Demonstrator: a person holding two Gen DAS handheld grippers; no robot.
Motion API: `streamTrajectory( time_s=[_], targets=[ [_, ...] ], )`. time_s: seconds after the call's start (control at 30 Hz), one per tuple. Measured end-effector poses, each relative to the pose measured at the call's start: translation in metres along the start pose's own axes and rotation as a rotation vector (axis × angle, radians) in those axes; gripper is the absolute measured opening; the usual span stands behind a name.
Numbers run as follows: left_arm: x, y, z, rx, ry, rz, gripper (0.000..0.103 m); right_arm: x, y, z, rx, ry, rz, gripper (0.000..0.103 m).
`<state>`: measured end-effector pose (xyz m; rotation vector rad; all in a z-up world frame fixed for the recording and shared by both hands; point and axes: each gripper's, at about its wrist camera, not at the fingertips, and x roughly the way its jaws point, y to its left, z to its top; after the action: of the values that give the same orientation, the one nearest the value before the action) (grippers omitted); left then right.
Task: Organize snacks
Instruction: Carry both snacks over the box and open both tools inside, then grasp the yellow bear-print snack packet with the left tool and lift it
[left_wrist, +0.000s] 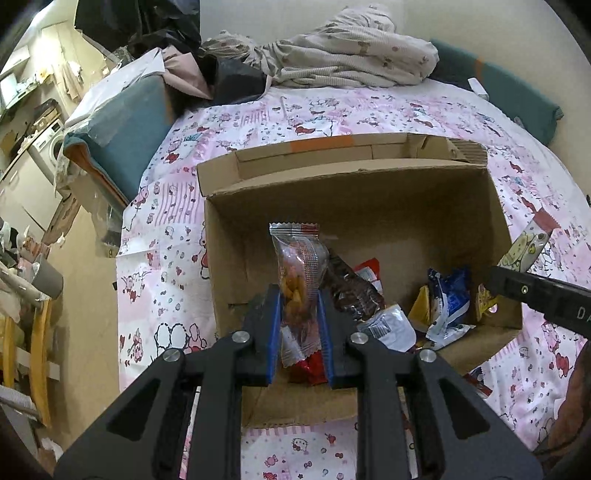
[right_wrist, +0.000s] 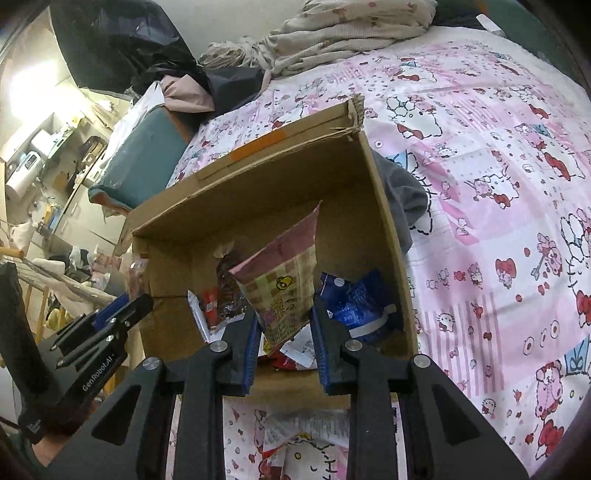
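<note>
An open cardboard box (left_wrist: 369, 192) lies on a pink cartoon bedsheet (left_wrist: 332, 110). My left gripper (left_wrist: 297, 295) is shut on a clear packet of orange snacks with red ends (left_wrist: 299, 251), held upright over the box's near left part. My right gripper (right_wrist: 284, 314) is shut on a pink and yellow checkered packet (right_wrist: 284, 280) above the box (right_wrist: 280, 192), near its right side. Inside lie a blue packet (right_wrist: 354, 299), a dark brown packet (left_wrist: 351, 291) and other wrappers. Each gripper shows in the other's view: the right (left_wrist: 517, 286), the left (right_wrist: 125, 306).
A white printed packet (right_wrist: 306, 428) lies on the sheet in front of the box. Grey cloth (right_wrist: 402, 199) sits against the box's right wall. A crumpled blanket (left_wrist: 351, 55) and a teal cushion (left_wrist: 125, 125) lie beyond. The bed's edge drops to the left.
</note>
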<state>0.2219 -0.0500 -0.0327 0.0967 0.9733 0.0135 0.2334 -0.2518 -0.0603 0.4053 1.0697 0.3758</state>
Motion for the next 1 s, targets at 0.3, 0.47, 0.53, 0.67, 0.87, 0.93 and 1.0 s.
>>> streamTrajectory(
  time_s=[0.3,0.47,0.53,0.67,0.87,0.93,1.0],
  targets=[
    [0.005,0.006,-0.002,-0.031,0.032,-0.006,0.03,-0.013,0.006,0.004,0.001,-0.068,0.041,0.076],
    [0.0,0.008,-0.004,-0.049,0.017,0.021,0.083,-0.035,0.011,0.004,-0.032,-0.195,0.022,0.1],
    [-0.004,0.01,-0.004,-0.061,0.007,0.013,0.087,-0.037,0.012,0.004,-0.034,-0.197,0.035,0.1],
    [-0.01,0.011,-0.002,-0.06,0.01,0.003,0.087,-0.036,0.012,0.003,-0.037,-0.187,0.035,0.1],
    [-0.021,0.016,-0.004,-0.069,-0.005,-0.003,0.087,-0.045,0.018,-0.004,-0.061,-0.197,0.012,0.1],
    [-0.026,0.018,-0.006,-0.062,-0.015,-0.006,0.087,-0.05,0.02,-0.008,-0.068,-0.204,-0.004,0.1],
    [-0.032,0.022,-0.011,-0.052,-0.035,-0.002,0.087,-0.059,0.021,-0.013,-0.066,-0.225,-0.006,0.1]
  ],
)
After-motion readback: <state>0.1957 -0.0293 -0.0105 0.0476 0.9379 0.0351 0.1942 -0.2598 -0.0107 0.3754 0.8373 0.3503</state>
